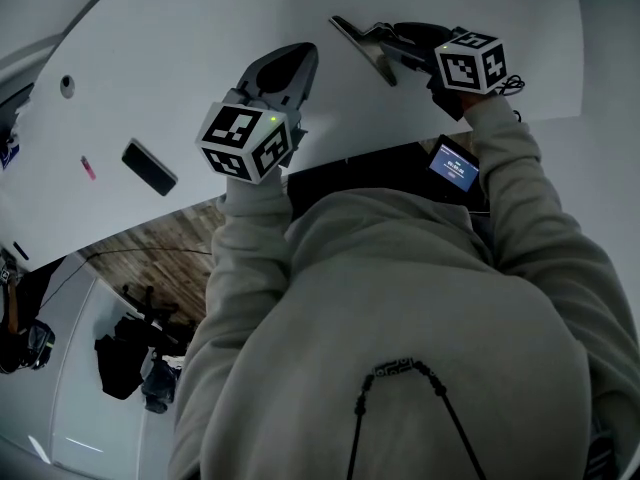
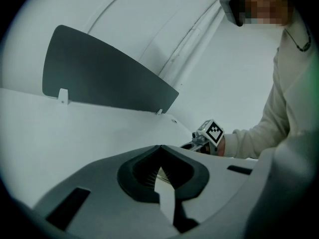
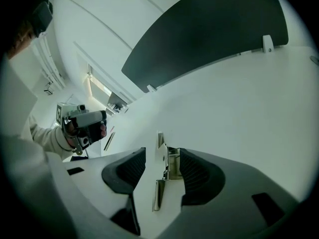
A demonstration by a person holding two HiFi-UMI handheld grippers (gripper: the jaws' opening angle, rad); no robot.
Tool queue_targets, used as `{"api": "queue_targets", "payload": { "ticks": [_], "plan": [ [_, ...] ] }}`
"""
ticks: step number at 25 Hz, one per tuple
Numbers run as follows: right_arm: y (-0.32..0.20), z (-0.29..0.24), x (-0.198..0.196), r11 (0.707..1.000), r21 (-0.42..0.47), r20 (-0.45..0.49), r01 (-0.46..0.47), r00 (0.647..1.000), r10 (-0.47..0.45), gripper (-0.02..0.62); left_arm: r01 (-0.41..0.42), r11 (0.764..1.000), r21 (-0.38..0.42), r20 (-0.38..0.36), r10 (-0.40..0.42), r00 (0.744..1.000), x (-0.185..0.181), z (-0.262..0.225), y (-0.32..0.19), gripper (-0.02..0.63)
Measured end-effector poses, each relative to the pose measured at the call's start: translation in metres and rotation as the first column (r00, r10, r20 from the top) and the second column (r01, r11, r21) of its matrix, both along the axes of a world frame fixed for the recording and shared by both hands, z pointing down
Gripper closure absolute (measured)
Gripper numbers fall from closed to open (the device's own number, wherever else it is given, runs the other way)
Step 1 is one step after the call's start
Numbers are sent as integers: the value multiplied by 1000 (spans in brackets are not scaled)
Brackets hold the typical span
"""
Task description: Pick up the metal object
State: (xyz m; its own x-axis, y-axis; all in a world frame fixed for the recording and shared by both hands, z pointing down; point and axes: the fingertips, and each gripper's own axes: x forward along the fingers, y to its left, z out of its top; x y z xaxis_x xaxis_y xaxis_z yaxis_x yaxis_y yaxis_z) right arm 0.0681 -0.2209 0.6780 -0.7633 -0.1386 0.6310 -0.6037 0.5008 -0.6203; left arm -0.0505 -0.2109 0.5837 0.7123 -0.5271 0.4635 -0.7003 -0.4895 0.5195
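Observation:
The metal object (image 1: 358, 40), a thin hinged bracket with a spring, lies flat on the white table (image 1: 180, 58). In the right gripper view it (image 3: 160, 180) sits lengthwise between the jaws of my right gripper (image 3: 162, 152), close against the right pad (image 3: 195, 171) and apart from the left one. That gripper (image 1: 392, 48) is open and held low over the table. My left gripper (image 1: 298, 56) hovers to the left of the bracket; its fingertips meet, so it (image 2: 160, 147) is shut and holds nothing.
A flat black device (image 1: 150, 166), a small pink item (image 1: 88, 168) and a round hole (image 1: 67, 85) are on the table's left part. A dark curved panel (image 3: 209, 29) stands along the far edge. The near table edge (image 1: 330, 163) runs by my body.

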Motion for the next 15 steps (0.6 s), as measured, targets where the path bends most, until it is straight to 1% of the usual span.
{"api": "queue_targets", "payload": {
  "ticks": [8,12,13,14,15],
  "plan": [
    [16,17,-3,998,-52,-8,47,999,-47,400,4,1000,-27,-2,-4,1000,2,6,6,601],
    [17,20,-9,995,-35,-33,95,995,-97,405,-1,999,-32,7,1,1000,1,5,7,601],
    [18,19,-10,993,-31,-46,114,992,-116,459,-2,1000,-30,11,2,1000,1,4,7,601],
    [19,18,-11,991,-29,-55,129,990,-130,483,-2,1000,-30,17,3,1000,-1,3,6,601],
    [20,17,-11,990,-29,-60,136,989,-137,488,-1,1000,-31,24,2,1000,-2,3,5,601]
  ]
}}
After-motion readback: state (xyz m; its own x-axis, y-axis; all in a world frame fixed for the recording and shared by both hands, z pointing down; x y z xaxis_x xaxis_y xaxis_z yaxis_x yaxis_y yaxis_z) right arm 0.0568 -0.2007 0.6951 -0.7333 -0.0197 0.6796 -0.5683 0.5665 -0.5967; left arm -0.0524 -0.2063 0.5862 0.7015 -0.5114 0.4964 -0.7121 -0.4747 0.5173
